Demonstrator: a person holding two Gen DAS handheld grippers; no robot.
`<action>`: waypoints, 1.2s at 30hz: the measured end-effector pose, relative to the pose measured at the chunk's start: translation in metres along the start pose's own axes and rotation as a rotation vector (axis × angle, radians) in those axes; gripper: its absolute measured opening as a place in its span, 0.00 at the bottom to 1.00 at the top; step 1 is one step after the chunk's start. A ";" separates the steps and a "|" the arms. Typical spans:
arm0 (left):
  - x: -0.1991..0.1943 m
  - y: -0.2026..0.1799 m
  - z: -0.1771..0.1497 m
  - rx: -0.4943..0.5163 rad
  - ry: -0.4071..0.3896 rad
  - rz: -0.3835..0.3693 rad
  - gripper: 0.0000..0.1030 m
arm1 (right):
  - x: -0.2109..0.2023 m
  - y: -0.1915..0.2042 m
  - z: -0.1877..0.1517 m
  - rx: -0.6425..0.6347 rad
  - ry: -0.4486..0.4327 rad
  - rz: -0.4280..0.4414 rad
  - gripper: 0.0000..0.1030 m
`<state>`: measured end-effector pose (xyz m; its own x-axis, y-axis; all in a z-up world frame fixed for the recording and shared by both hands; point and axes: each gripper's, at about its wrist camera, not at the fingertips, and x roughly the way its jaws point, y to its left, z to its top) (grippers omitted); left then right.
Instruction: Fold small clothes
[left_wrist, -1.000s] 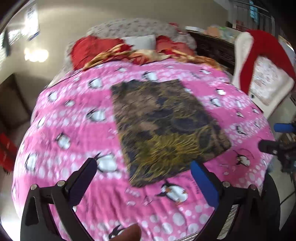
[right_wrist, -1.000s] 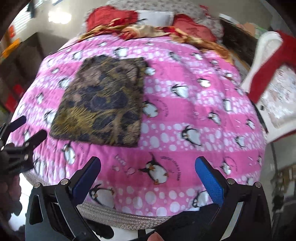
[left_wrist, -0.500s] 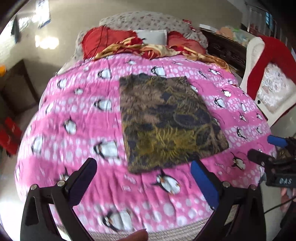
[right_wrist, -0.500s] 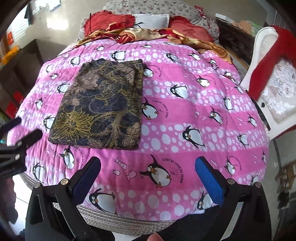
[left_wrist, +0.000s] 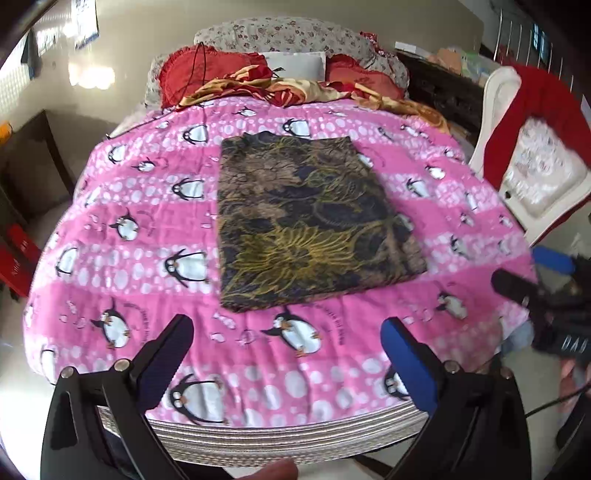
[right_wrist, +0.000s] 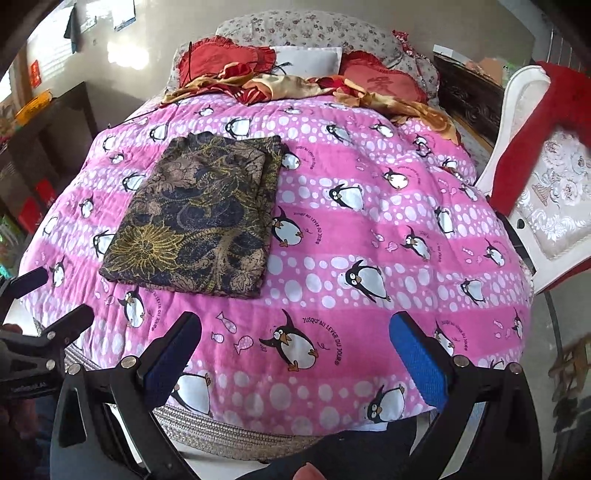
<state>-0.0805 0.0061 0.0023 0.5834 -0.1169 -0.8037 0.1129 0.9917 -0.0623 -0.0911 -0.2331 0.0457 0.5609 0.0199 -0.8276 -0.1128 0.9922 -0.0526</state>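
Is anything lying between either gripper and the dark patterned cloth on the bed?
Nothing visible does. The folded patterned cloth lies flat on the pink penguin blanket, with only bare blanket between it and the open left gripper and open right gripper. The pillows sit beyond it at the headboard end.

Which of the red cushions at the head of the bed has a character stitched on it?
The right-hand red cushion, beside the white pillow; its gold character shows, while the left red cushion looks plain.
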 end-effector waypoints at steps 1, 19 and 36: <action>0.000 0.000 0.001 -0.008 0.005 -0.005 1.00 | -0.002 0.000 0.000 0.002 0.000 -0.004 1.00; 0.024 0.015 0.024 -0.063 0.069 0.016 1.00 | -0.002 0.008 0.027 -0.002 0.019 -0.005 1.00; 0.020 0.024 0.018 -0.107 0.082 0.076 1.00 | -0.007 0.011 0.039 -0.046 -0.003 0.011 1.00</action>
<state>-0.0513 0.0266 -0.0043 0.5185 -0.0410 -0.8541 -0.0174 0.9981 -0.0586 -0.0647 -0.2176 0.0725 0.5619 0.0308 -0.8266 -0.1566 0.9852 -0.0698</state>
